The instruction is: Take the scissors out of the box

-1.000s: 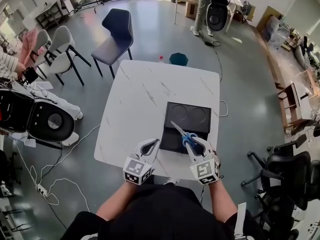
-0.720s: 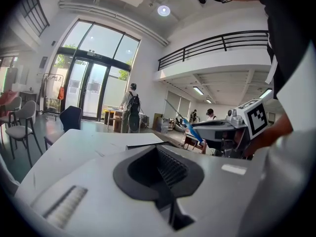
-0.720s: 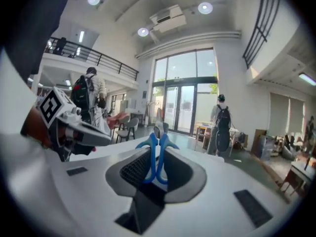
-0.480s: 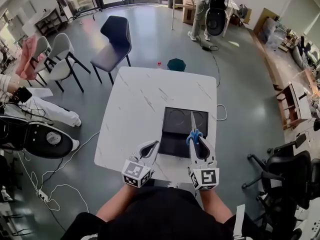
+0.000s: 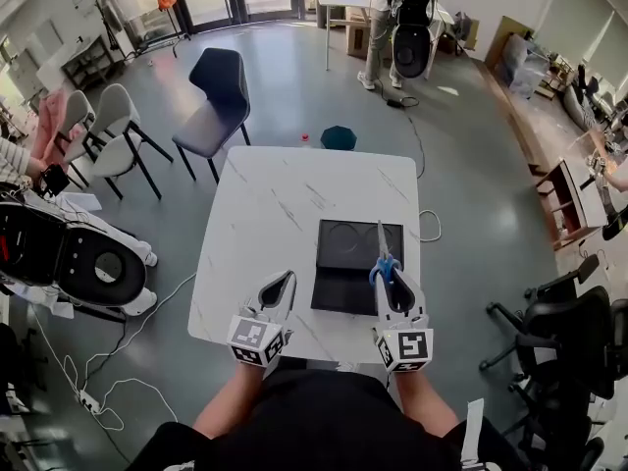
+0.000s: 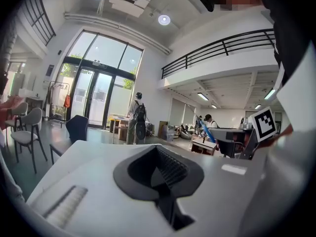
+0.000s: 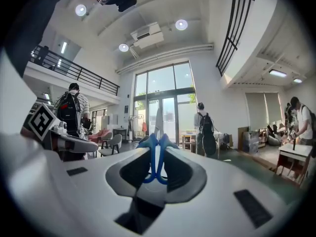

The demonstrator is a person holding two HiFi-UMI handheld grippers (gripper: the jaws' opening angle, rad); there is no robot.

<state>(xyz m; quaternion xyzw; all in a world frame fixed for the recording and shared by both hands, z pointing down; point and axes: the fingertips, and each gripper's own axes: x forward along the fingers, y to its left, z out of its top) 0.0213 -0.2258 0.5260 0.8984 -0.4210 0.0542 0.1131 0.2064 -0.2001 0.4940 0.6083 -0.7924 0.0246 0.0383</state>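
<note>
Looking down, I have a white marbled table [image 5: 265, 214] in front of me with a black box [image 5: 339, 287] lying open on its near right part, two round hollows showing in the box's far half. Beyond the table stand a dark chair [image 5: 218, 91], a pair of pale chairs [image 5: 108, 126] off to the left and a small teal stool [image 5: 339, 137] by the far edge. A round black-and-white machine [image 5: 88, 258] sits on the floor at my left with loose cables [image 5: 98, 361] trailing near it, and black office chairs [image 5: 559, 332] stand at my right. A person with a backpack [image 5: 397, 13] stands far across the room.

My right gripper [image 5: 390, 275] has its jaws closed on the blue handles of the scissors [image 5: 382, 253], whose blades point away from me over the box's right side. My left gripper [image 5: 285, 279] hangs over the table's near edge, well left of the box, jaws together with nothing between them
</note>
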